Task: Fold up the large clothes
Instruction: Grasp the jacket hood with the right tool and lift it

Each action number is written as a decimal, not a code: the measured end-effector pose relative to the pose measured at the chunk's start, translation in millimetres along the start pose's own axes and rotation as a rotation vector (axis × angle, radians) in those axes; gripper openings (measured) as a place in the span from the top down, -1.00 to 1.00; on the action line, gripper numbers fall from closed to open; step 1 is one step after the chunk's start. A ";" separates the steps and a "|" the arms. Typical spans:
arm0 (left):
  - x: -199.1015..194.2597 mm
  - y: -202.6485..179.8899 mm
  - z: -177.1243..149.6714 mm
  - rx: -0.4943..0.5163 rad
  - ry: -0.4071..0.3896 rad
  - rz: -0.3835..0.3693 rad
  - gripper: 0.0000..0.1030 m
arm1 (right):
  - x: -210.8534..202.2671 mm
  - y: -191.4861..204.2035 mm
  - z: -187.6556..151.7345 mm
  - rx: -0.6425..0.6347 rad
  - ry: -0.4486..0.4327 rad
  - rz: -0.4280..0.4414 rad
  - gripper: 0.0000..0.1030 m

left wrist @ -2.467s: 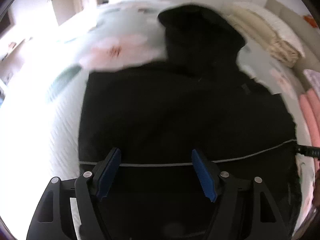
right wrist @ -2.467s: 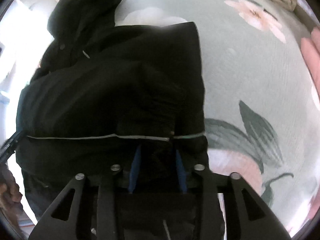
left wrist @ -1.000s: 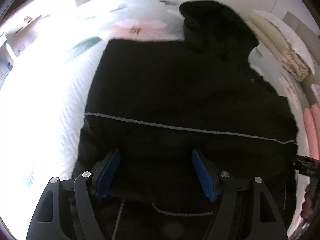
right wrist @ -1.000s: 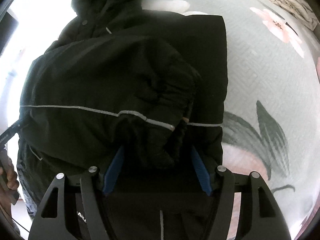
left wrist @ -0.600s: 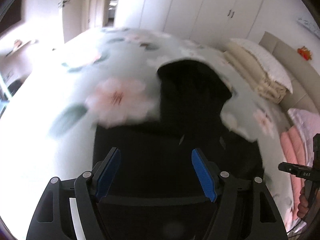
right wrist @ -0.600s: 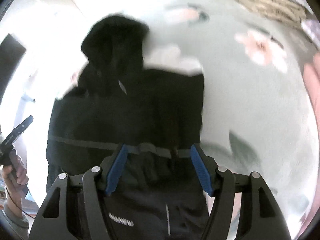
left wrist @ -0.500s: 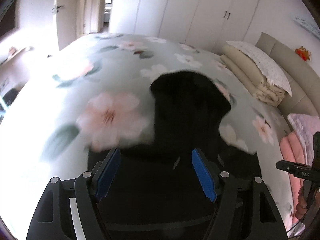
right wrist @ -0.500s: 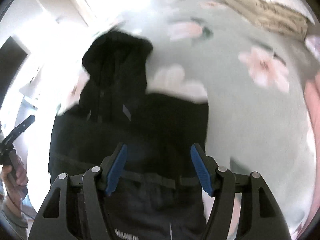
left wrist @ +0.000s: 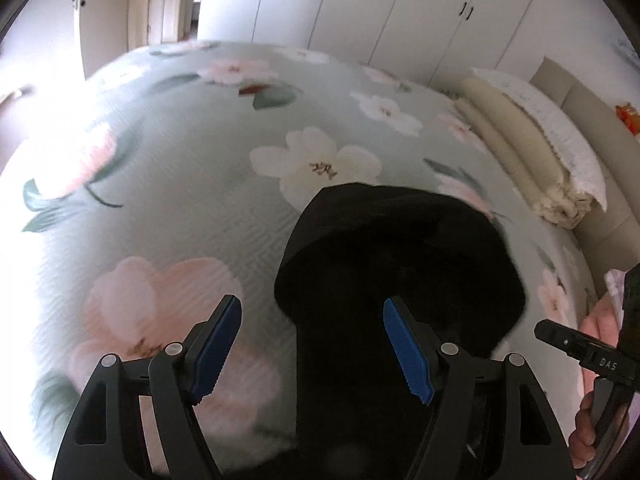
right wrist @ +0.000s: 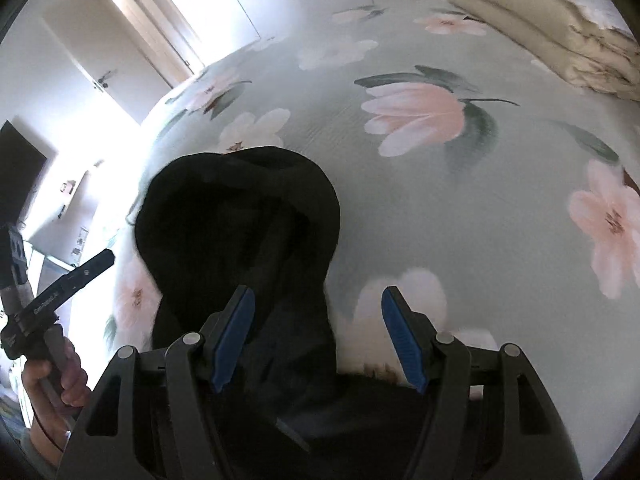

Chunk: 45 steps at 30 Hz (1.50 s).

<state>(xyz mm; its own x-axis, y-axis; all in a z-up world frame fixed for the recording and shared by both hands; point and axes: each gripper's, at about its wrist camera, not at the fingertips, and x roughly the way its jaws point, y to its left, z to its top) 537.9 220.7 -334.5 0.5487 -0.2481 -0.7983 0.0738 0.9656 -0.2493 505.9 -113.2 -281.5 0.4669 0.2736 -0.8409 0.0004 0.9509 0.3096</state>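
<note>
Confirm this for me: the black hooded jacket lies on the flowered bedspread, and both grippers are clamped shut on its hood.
Not quite. The black hooded jacket does lie on the flowered bedspread, but both wrist views show the left gripper and right gripper open, gripping nothing.

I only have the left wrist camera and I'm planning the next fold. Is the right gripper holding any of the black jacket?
Observer: No. The right gripper is open. One pad hangs over the black jacket and the other over the bedspread, and neither pinches fabric.
Operator: Where is the hand carrying my gripper?
Observer: The left hand is wrapped round the handle of the left gripper, off to the side of the jacket and not touching it.
</note>
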 end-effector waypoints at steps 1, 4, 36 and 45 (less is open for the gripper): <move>8.6 -1.1 1.1 0.003 0.005 0.000 -0.45 | 11.2 -1.2 4.2 -0.003 0.007 0.001 -0.34; 36.7 -0.9 7.7 0.007 0.017 0.016 -0.35 | 39.8 -2.9 15.2 -0.007 0.024 -0.003 -0.34; -36.0 109.3 -65.4 -0.063 0.076 -0.038 -0.33 | 8.1 -32.8 -16.2 -0.102 0.077 -0.038 -0.13; -37.1 0.2 6.5 0.141 -0.046 -0.189 -0.33 | 20.7 69.5 30.6 -0.282 -0.038 -0.009 -0.12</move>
<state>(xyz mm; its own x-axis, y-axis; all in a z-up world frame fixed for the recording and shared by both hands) 523.0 230.6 -301.4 0.5514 -0.4245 -0.7181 0.2923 0.9046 -0.3103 542.6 -45.9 -263.8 0.5004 0.2641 -0.8245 -0.2387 0.9575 0.1619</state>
